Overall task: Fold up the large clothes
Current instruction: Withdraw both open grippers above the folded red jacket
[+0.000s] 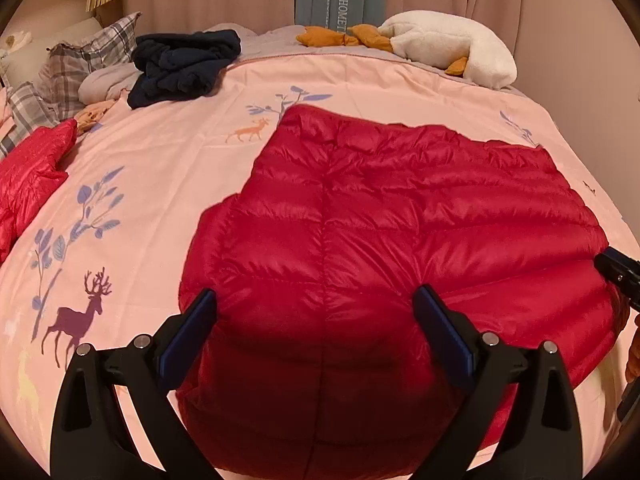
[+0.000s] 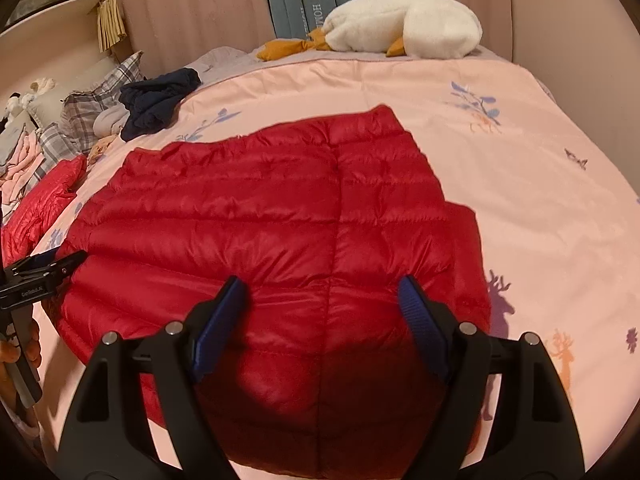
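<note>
A: Where's the red down jacket (image 1: 400, 216)?

B: Spread flat on the pink bedspread (image 1: 168, 160), well short of the plush goose (image 1: 448, 44) at the far edge. Both grippers hang over the jacket's near hem.

A: Holding anything?

B: No. The left gripper (image 1: 316, 304) has its jaws wide apart and empty; the right gripper (image 2: 322, 296) the same.

A: So how should the fold go?

B: I'd pinch the hem at two well-spaced spots, catch both layers, and lift evenly. The shell is slick, shiny and quilted in puffy bands, so it will likely slide and spring back; press out the air after folding. A navy garment (image 1: 184, 64) sits beyond.
</note>
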Motion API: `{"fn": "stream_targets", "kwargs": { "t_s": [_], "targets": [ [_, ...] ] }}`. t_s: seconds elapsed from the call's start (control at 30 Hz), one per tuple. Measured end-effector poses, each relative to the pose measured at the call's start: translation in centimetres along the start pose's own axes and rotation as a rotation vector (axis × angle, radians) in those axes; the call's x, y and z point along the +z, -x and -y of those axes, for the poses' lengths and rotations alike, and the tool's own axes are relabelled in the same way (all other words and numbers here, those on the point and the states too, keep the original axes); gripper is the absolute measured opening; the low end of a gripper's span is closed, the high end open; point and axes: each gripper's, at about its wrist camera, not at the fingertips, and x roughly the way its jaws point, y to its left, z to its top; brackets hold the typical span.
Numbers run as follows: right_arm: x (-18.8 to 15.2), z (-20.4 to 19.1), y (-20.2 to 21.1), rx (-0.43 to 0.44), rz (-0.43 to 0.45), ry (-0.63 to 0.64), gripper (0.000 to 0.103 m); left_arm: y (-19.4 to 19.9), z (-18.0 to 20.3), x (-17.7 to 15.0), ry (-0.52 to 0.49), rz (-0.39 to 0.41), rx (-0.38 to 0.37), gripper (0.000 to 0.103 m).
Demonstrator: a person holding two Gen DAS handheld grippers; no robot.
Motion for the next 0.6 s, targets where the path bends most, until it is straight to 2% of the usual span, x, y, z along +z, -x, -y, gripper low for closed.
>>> {"fn": "stream_targets", "kwargs": {
  "t_s": [0.2,0.37,0.6],
  "targets": [
    [0.0,0.3,0.4,0.011,-0.006,-0.035,0.081,-0.1,-0.1,-0.1,0.007,-0.011,-0.004,0.099],
    [0.1,0.4,2.2,0.026,0.027,-0.05,0.081,1.2,-0.2,-0.3,0.008,0.002,0.0,0.099],
    [-1.0,0.4,2.8,0.007,0.019,-0.038,0.081,2.1,-0.8,-1.1,0.008,0.001,0.0,0.099]
  ]
}}
